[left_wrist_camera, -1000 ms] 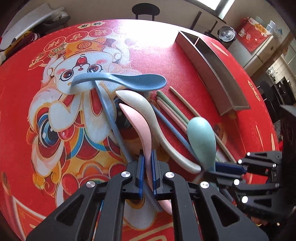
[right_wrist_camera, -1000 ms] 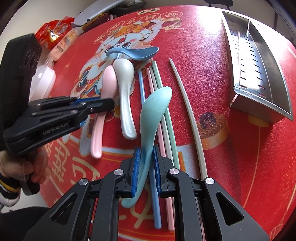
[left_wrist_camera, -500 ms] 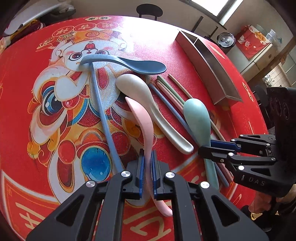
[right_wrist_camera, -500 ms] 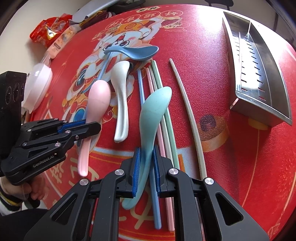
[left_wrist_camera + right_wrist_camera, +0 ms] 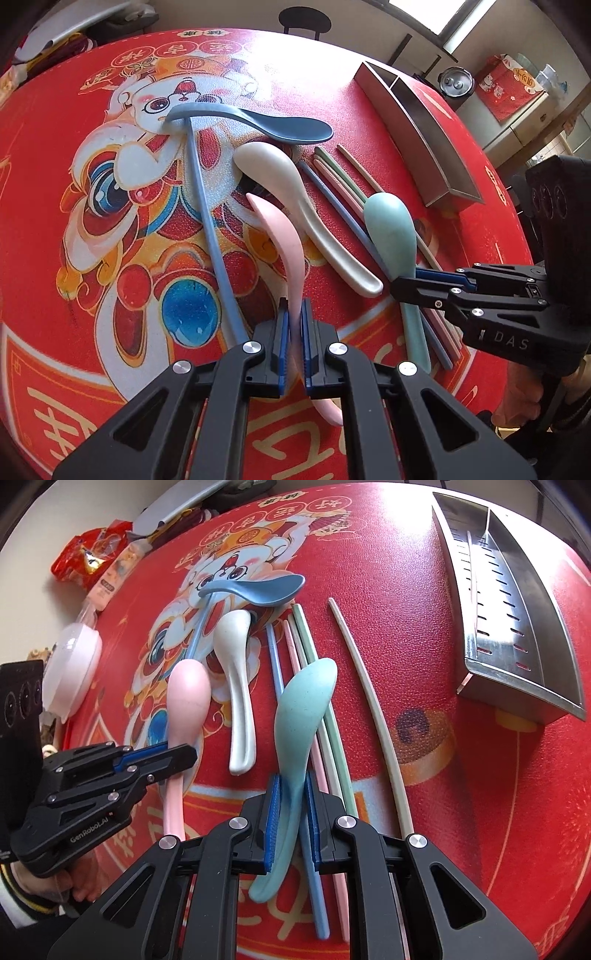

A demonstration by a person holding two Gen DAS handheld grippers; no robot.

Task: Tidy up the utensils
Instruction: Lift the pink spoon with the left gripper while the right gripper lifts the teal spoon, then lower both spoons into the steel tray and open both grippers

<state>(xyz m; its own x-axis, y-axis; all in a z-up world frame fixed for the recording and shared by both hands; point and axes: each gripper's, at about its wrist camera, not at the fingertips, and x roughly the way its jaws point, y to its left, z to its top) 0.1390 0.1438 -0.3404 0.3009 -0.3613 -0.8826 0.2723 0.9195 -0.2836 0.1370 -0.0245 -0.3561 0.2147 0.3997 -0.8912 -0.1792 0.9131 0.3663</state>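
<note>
My left gripper (image 5: pixel 294 343) is shut on the handle of a pink spoon (image 5: pixel 284 236), held above the red tablecloth; it also shows in the right wrist view (image 5: pixel 186 694). My right gripper (image 5: pixel 291 819) is shut on the handle of a teal spoon (image 5: pixel 303 709), seen in the left wrist view (image 5: pixel 391 229) too. A white spoon (image 5: pixel 236 672) and a blue spoon (image 5: pixel 258 589) lie on the cloth. Several chopsticks (image 5: pixel 314 672) lie under the teal spoon, one beige chopstick (image 5: pixel 369 698) apart to the right. A steel two-compartment holder (image 5: pixel 517 627) lies at the right.
A blue chopstick (image 5: pixel 210 221) lies left of the pink spoon. Snack packets (image 5: pixel 88 557) and a white lidded bowl (image 5: pixel 72 664) sit at the table's left edge. A chair (image 5: pixel 304 18) stands beyond the far edge.
Both grippers have lifted and pulled back with their spoons. The pink spoon has come away from the white spoon and moved left. The left gripper sits lower in the right wrist view.
</note>
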